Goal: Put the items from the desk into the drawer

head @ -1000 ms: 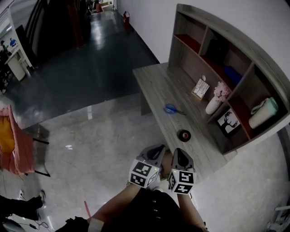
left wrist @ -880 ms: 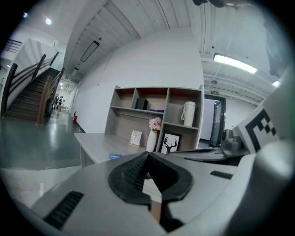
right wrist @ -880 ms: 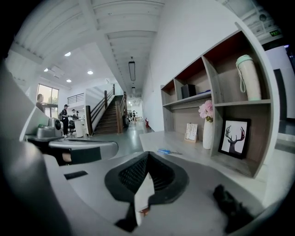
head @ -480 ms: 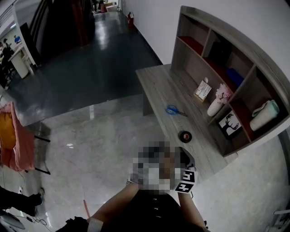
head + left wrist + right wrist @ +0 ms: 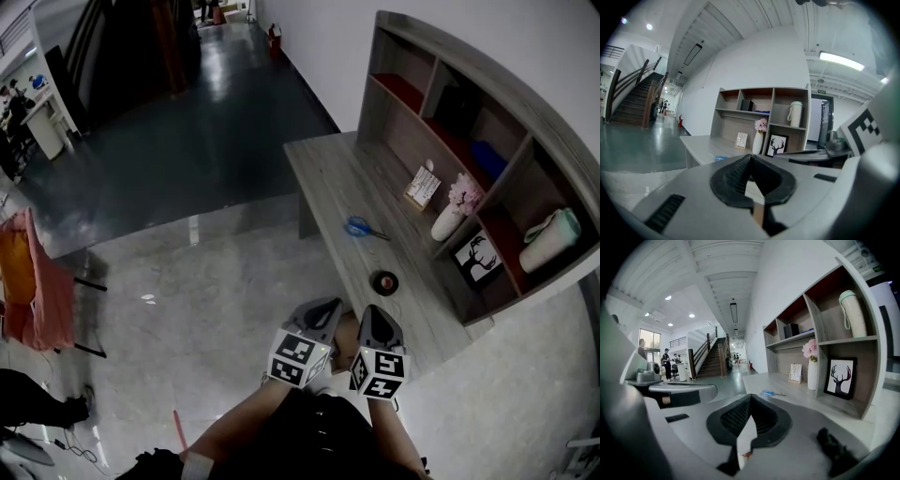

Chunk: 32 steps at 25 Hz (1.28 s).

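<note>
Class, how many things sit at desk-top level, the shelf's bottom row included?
5: blue scissors mid-desk, dark roll nearer the camera, card stand and flower vase by the shelf, deer picture in its bottom-right compartment. Others may be hidden.

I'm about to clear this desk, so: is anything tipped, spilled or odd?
Nothing stands out. The blue scissors and the small dark round thing lie flat on the desk; the vase and the deer picture stand upright.
</note>
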Motion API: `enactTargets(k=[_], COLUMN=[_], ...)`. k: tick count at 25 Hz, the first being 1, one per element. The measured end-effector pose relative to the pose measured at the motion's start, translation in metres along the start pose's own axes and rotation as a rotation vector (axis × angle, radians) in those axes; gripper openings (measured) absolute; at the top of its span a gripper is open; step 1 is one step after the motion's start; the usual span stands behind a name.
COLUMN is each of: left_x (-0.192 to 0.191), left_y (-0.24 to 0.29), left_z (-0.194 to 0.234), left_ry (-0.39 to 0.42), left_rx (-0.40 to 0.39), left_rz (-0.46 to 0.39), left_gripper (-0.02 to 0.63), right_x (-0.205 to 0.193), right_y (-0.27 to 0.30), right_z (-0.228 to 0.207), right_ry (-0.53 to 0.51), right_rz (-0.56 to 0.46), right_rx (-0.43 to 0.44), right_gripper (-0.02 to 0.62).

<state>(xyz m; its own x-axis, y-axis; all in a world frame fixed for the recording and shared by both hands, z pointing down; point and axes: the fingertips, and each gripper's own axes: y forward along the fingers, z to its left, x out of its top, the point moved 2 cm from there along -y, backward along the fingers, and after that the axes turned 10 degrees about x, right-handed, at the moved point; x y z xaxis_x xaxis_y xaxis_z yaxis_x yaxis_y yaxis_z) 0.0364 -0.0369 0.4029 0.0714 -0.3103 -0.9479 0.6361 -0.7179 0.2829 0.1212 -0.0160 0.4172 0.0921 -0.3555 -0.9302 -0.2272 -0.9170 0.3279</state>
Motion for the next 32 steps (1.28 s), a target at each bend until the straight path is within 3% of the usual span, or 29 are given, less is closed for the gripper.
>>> enactTargets(k=[8, 23, 32], left_x=[-0.005, -0.021, -0.027], left_y=[0.001, 0.033, 0.066], left_z=[0.002, -0.016, -0.023], left_ry=[0.009, 0.018, 0.012], left_rx=[0.010, -0.035, -0.058], left_rz=[0.020, 0.085, 0.111], left_gripper=[0.009, 0.009, 0.009], right_x=[-0.003, -0.021, -0.031], right_y=[0.007, 0.012, 0.027], right_z=[0.005, -0.029, -0.059], right_ry=[0.001, 0.060, 0.046], right_rz=[0.018, 0.082, 0.161], right_rx=[0.041, 0.002, -0.014], right_gripper=[0.011, 0.012, 0.014])
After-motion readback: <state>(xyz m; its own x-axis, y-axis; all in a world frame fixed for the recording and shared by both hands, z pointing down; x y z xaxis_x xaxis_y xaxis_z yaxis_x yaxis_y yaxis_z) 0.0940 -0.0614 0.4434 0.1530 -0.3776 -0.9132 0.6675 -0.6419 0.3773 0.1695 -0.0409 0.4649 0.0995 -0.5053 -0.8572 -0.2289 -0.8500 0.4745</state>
